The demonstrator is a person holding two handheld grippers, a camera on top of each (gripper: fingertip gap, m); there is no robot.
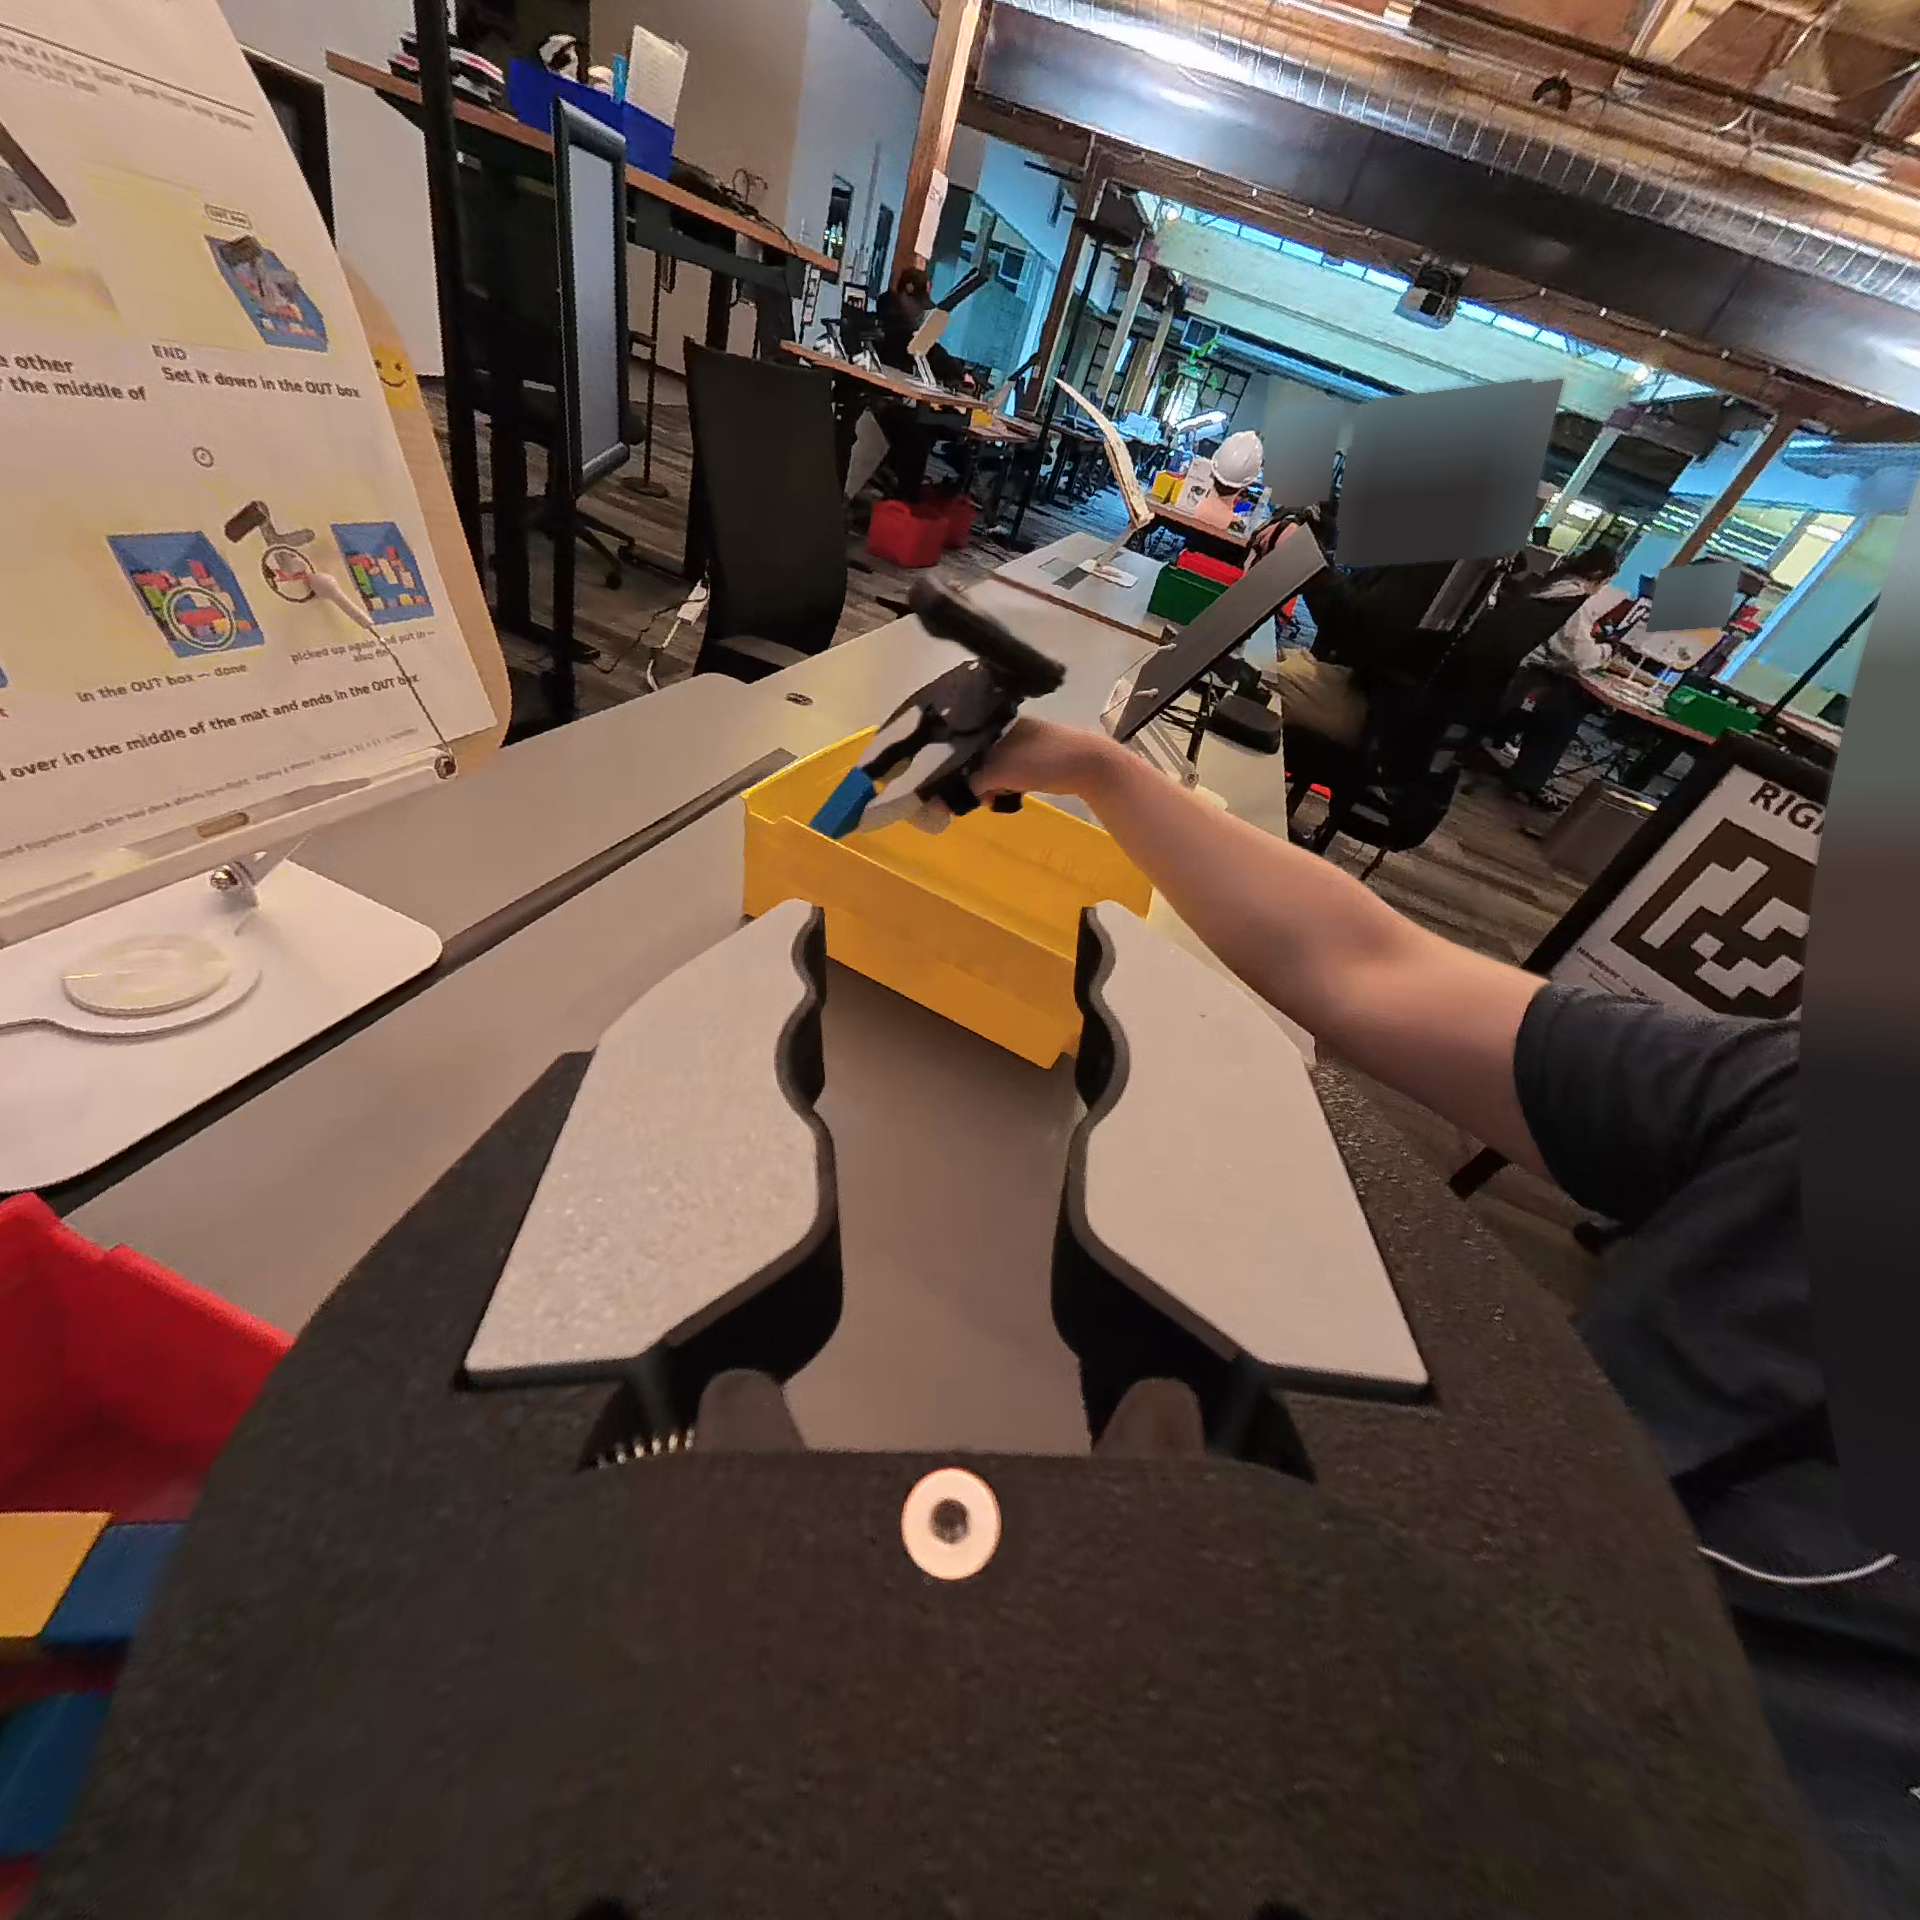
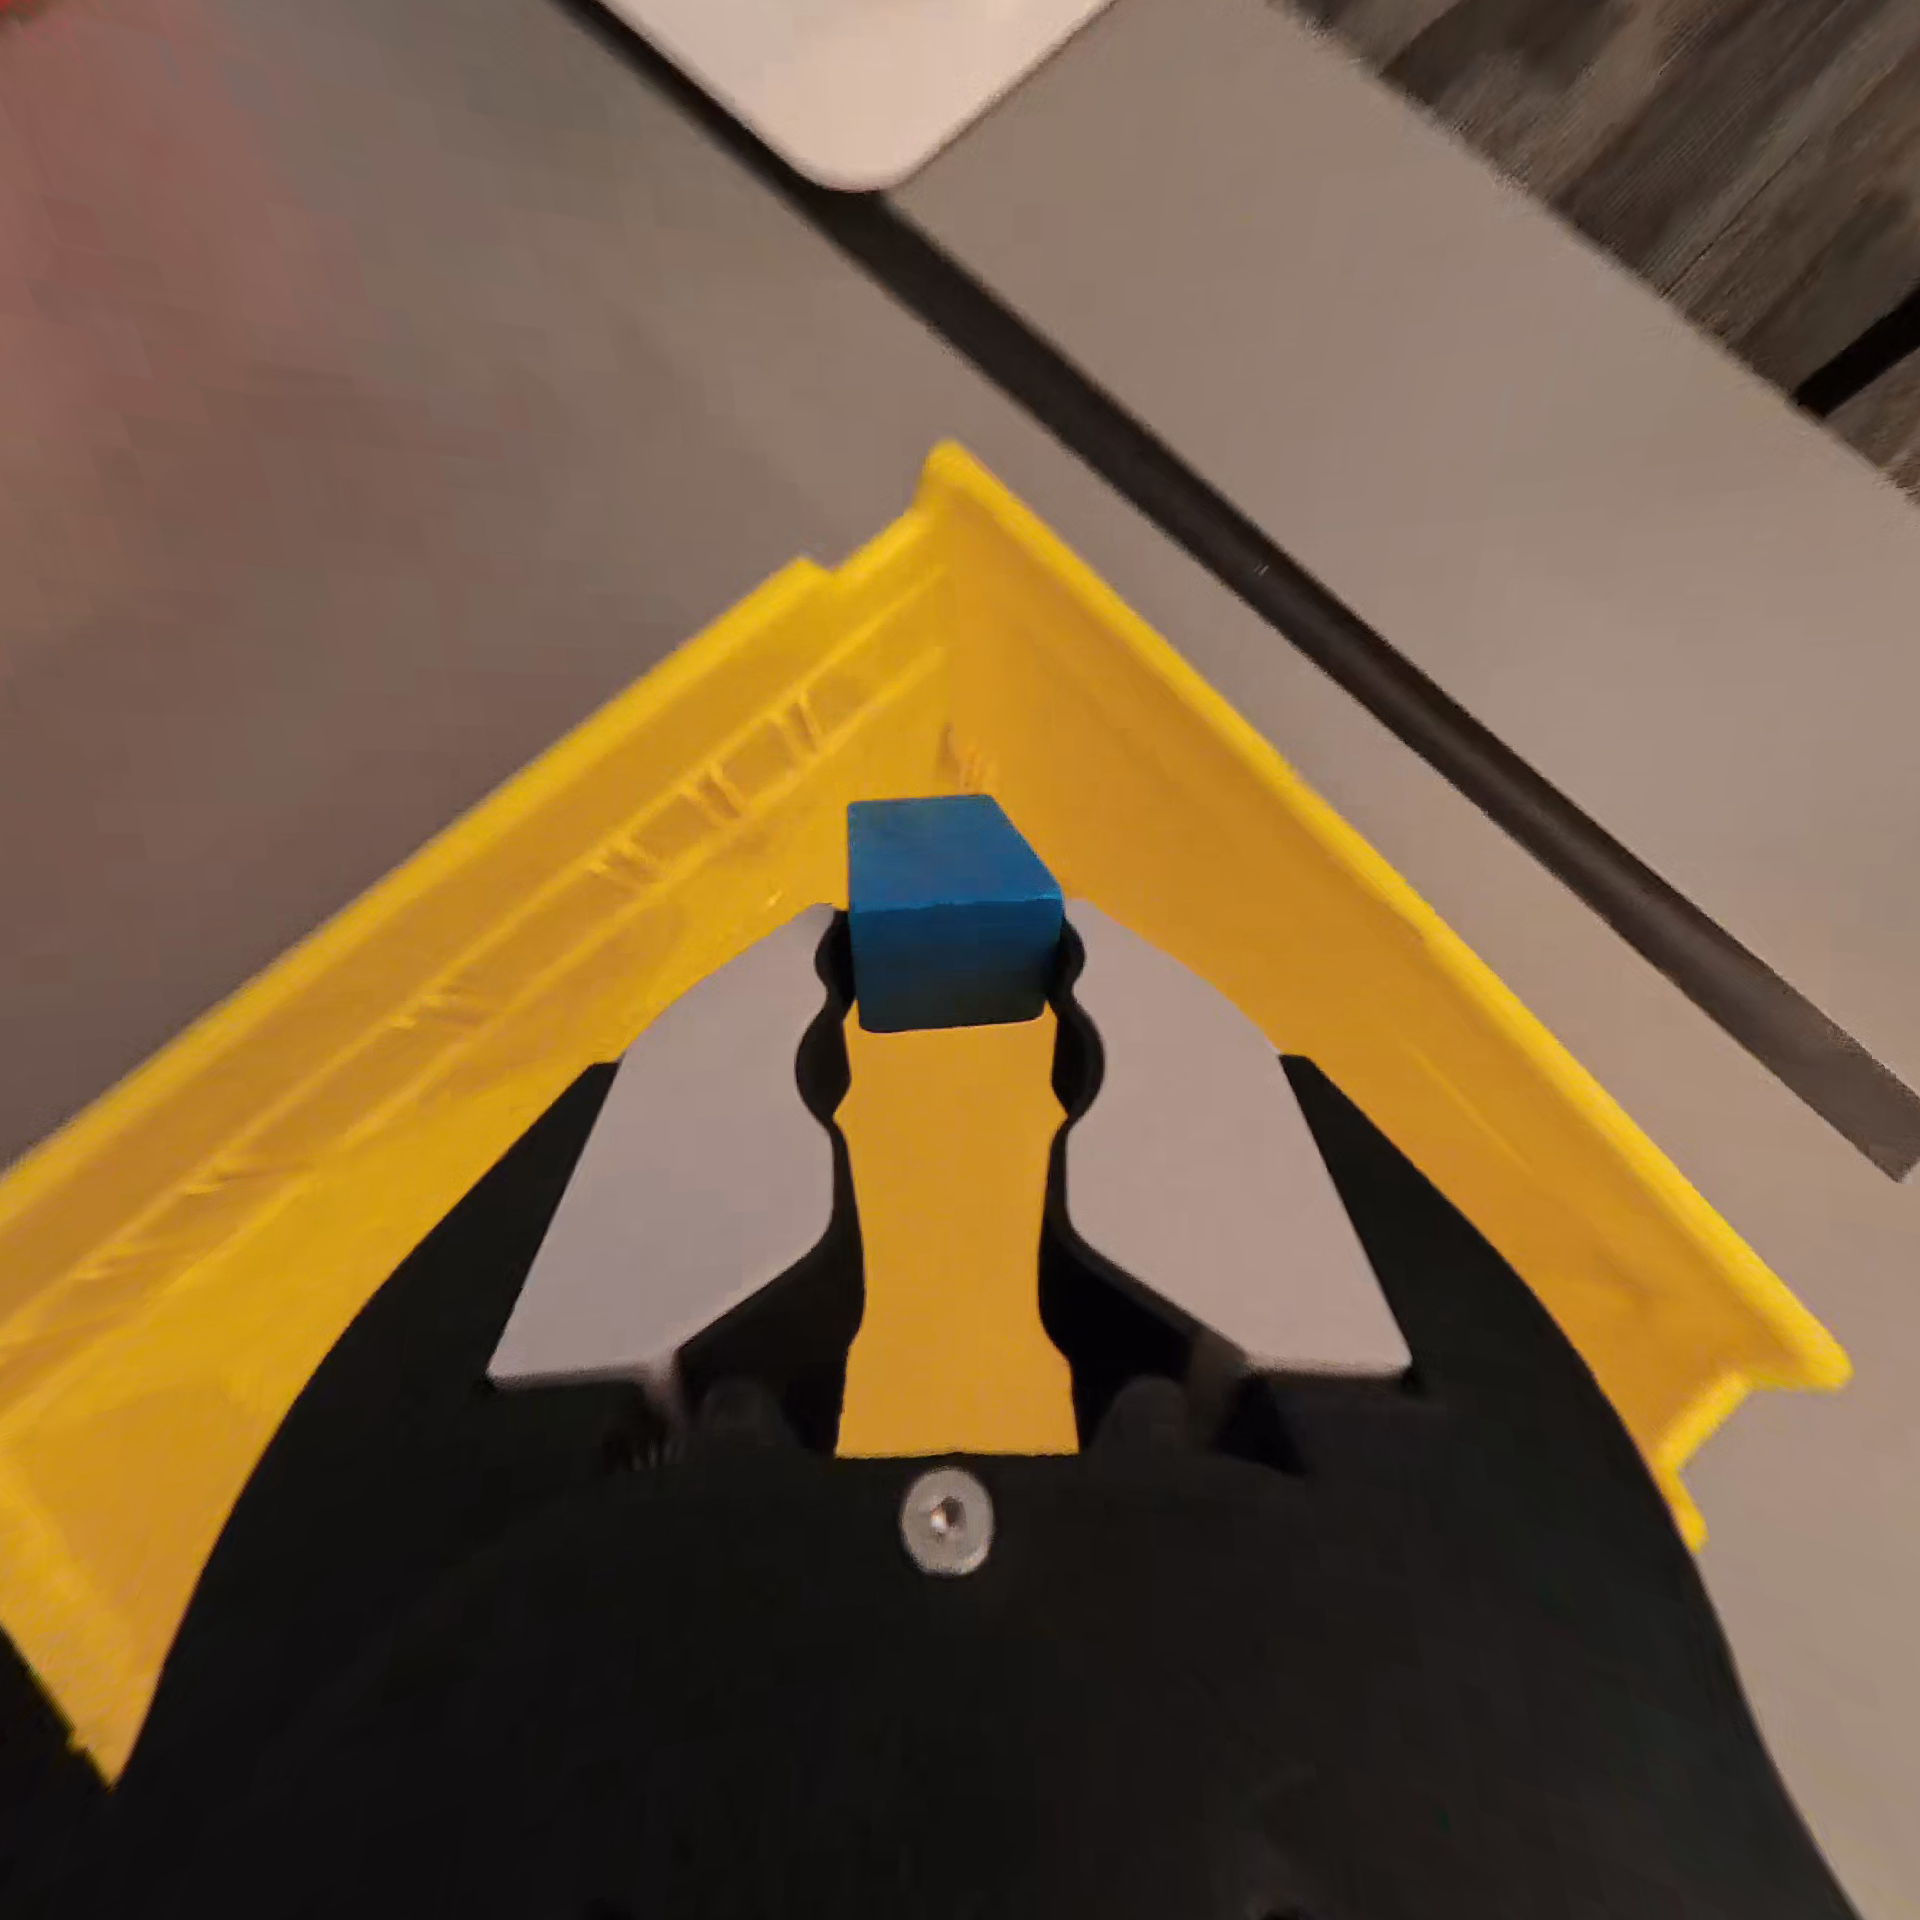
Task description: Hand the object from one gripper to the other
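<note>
Black left gripper [image 1: 948, 997] gapes empty in the foreground; right gripper [image 2: 951, 961] pinches the blue block [image 2: 951, 914] over the yellow bin [image 2: 1299, 831].

Grainy black body, pale matte fingers [image 1: 675, 1143] with wavy inner edges, set wide with only grey table [image 1: 623, 790] between them. Farther off in the left view, the right gripper [image 1: 883, 800] leans into the bin [image 1: 935, 883], the block [image 1: 847, 805] at its tips. Its jaws are closed to block width, gripping the near end of the smooth, square-edged painted block, so most of it sticks out ahead. I judge the block is being lowered into the ribbed, glossy plastic bin: bring it down close to the floor, clear of the corner walls, keep it level, then open slowly so the hard block settles rather than bounces. A red bin [image 1: 94, 1351] of blocks sits by the left gripper.
</note>
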